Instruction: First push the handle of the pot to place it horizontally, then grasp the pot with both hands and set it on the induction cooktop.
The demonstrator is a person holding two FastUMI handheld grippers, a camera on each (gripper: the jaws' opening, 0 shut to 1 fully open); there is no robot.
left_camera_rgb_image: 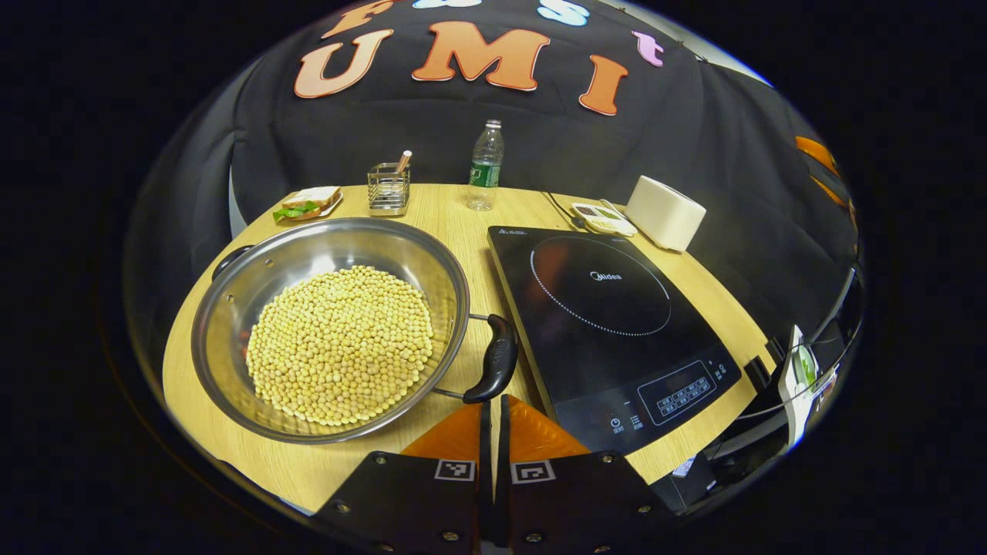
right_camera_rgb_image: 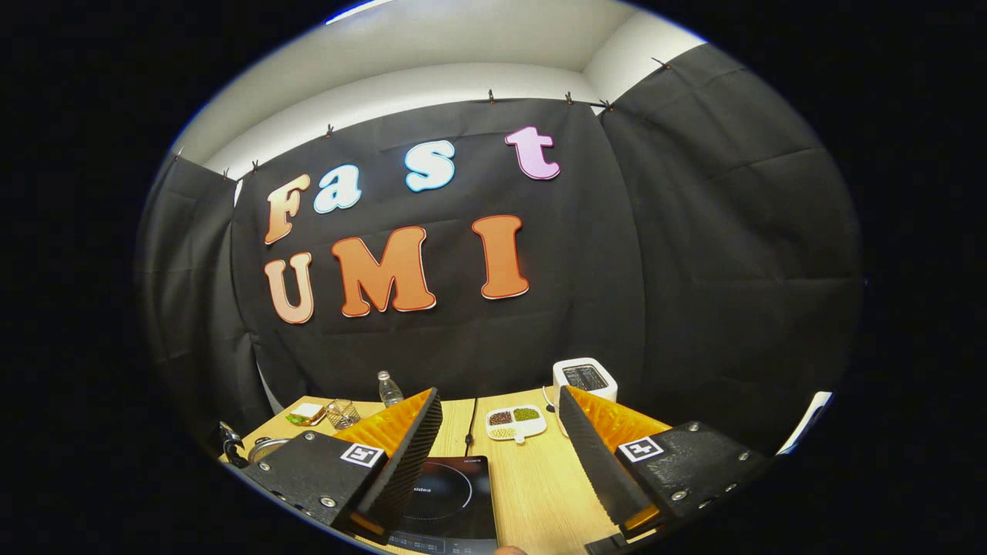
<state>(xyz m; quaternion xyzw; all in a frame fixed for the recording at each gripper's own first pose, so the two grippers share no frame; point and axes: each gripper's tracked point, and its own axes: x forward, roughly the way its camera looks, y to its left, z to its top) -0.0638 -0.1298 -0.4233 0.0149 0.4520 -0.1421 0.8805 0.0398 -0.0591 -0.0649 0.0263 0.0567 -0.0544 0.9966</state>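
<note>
Left gripper [left_camera_rgb_image: 493,432], fingers pressed together and holding nothing, sits just behind the pot's near handle [left_camera_rgb_image: 493,358]; the handle's long axis runs roughly fore-aft, apparently not touching the fingertips. Pot [left_camera_rgb_image: 331,331] lies ahead-left, induction cooktop [left_camera_rgb_image: 609,324] ahead-right. Right gripper [right_camera_rgb_image: 500,455] hangs wide apart, farther from the pot.

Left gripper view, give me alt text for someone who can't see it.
A wide stainless-steel pot full of yellow soybeans sits on a light wooden table, left of a black glass induction cooktop. The left gripper, fingers shut, points at the pot's black side handle, just short of it. A clear plastic bottle stands behind.
</note>
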